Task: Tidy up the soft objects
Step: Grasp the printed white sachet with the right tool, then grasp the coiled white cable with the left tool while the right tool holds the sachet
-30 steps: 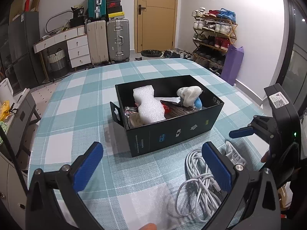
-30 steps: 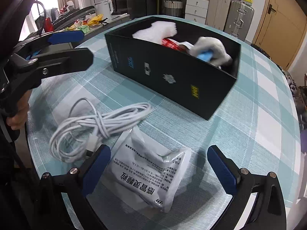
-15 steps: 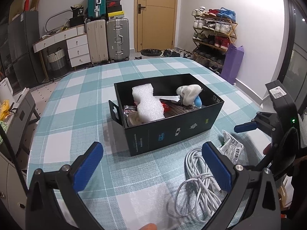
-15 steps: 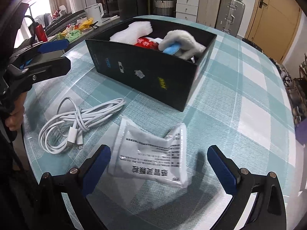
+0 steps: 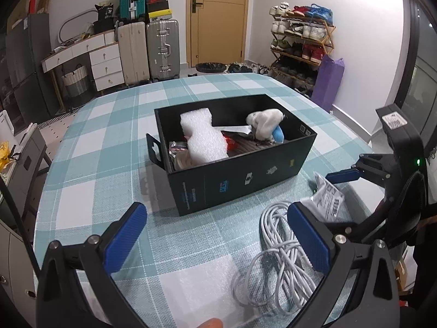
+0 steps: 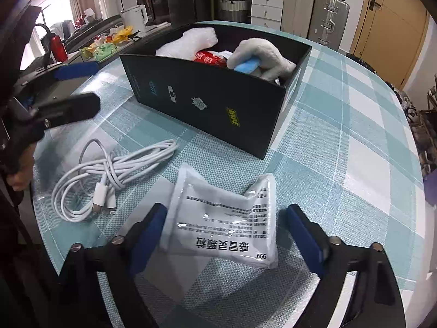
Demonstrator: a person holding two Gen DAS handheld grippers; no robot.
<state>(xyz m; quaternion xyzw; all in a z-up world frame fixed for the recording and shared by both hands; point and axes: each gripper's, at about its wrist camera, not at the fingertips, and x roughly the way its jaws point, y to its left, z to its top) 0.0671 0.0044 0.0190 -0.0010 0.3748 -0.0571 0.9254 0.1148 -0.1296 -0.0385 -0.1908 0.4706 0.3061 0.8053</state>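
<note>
You are closing your right gripper around the pouch on the tabletop.
Its fingers have just been narrowing and are straddling the pouch, the left one looking right at its edge, the right one still clear of it. The pouch is lying flat, just in front of the box and beside the cable. Your left gripper is hovering with fingers spread wide, holding nothing, the cable lying by its right finger.
</note>
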